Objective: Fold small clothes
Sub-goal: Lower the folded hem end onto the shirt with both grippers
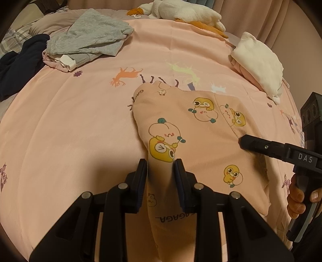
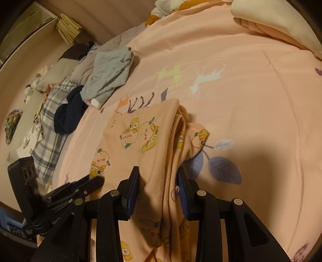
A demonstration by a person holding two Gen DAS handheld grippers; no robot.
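- Bedspread (image 1: 66, 125): pink, printed with deer and leaves, covers the whole work surface.
- Garment (image 1: 193, 129): peach, small, printed with cartoon chicks and peaches; lies near the middle of the bedspread, its near edge lifted off the surface by both grippers. In the right wrist view (image 2: 128, 139) it shows folded layers along its right side.
- Grey clothes (image 1: 90, 38): loose heap at the far left of the bedspread, well apart from the garment. Dark garment (image 1: 18, 64) just beside it.
- Cream stack (image 1: 259, 60): folded items at the far right edge.
- Plush toy (image 1: 181, 10): white and orange, at the far end.
- Left gripper (image 1: 161, 171): pinching a bunched fold of the garment between its pads.
- Right gripper (image 2: 158, 181): clamped on the thick folded edge of the garment, cloth filling the gap.
- Hand (image 1: 299, 199): fingers wrapped round the right gripper's handle, at the right edge of the left wrist view.
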